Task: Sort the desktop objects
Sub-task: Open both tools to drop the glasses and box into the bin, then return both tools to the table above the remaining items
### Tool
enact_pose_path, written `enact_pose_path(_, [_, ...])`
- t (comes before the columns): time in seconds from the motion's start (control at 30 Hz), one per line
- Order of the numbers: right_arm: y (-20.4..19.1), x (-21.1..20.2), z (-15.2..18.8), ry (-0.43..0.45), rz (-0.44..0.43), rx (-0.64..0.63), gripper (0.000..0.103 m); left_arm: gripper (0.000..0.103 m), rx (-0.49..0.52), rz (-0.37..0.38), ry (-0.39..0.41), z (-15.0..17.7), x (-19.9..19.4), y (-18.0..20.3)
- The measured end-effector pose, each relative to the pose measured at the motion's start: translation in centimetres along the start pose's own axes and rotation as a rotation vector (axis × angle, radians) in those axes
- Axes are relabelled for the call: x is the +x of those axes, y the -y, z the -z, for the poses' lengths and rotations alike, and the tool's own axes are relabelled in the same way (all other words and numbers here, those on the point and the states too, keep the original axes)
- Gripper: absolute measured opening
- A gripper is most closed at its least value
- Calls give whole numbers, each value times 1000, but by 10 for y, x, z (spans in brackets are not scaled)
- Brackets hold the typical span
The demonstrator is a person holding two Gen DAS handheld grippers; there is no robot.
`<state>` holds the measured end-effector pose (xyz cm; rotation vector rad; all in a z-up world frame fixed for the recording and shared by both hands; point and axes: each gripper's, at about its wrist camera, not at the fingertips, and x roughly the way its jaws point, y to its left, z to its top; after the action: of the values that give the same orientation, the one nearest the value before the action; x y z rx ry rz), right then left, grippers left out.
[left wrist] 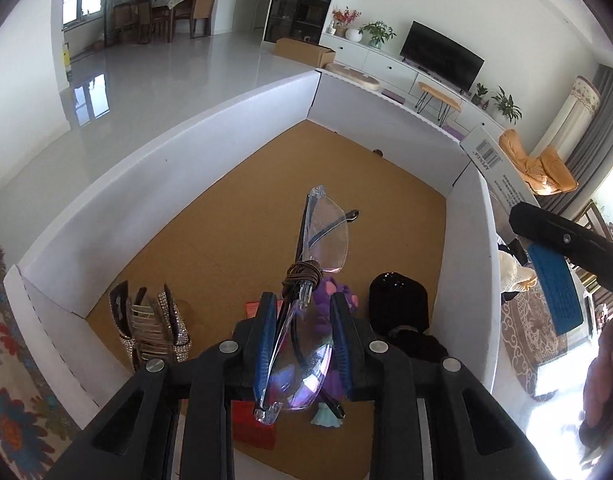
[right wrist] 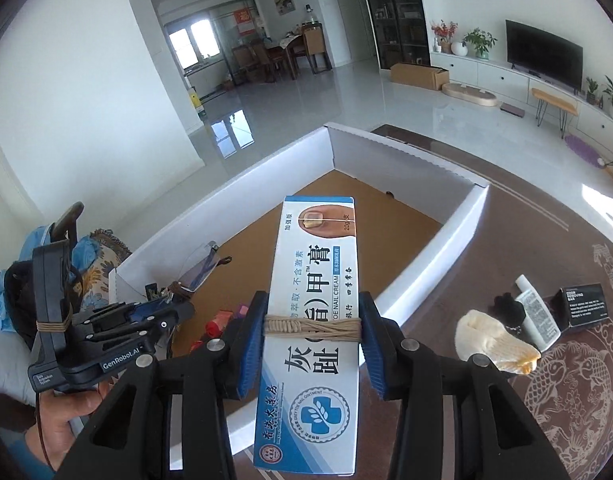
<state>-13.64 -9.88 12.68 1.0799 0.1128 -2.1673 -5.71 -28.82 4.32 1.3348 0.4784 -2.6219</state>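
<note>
My left gripper point(left wrist: 302, 308) holds clear glasses point(left wrist: 324, 236), folded and bound with a brown band, above the inside of a white-walled box with a brown floor point(left wrist: 226, 240). The glasses stick up and forward between the blue pads. My right gripper point(right wrist: 312, 324) is shut on a long white and blue nail cream box point(right wrist: 310, 320) wrapped with a rubber band, held over the near right part of the same box point(right wrist: 426, 256). The left gripper with the glasses point(right wrist: 202, 268) shows at the left of the right wrist view.
In the box lie rhinestone hair clips point(left wrist: 150, 328), a red packet point(left wrist: 254, 424), a purple toy point(left wrist: 330, 304) and a black object point(left wrist: 398, 304). On the brown table right of the box lie a cream sock point(right wrist: 494, 340), a white tube point(right wrist: 538, 320) and a black carton point(right wrist: 586, 306).
</note>
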Motion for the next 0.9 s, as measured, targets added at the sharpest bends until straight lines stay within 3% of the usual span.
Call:
enact_pose_path(0.17, [-37,80,-5,-89,3,-35,45,28,1,-34,-54,9,15,-12])
enact_pose_path(0.23, [-39,101,-1,-110,-21,-17,49,37,6,-50,-84,10,19,-17])
enact_pose_path(0.3, [-35,113,2,-134,-48,23,73,49,42,-43,-71,13,15,-12])
enact_pose_path(0.4, [-25,97,8,-61,-57,71,80,74,57,-65,3,18,-3,-3])
enact_pose_path(0.53, [-1,42,26,74,-20,69,89,74,58,30,87,31,-33,27])
enact_pose_path(0.63, [30,-2,66,141,85,48,102,76,106,135,122,42,-48,70])
enact_pose_path(0.7, [57,-25,103,143,182,33,102,87,154,203,130,58,-54,103])
enact_pose_path(0.8, [103,-42,161,73,350,30,102,97,210,302,96,75,-43,156])
enact_pose_path(0.9, [145,-48,209,-23,472,35,102,97,256,318,7,92,-13,200])
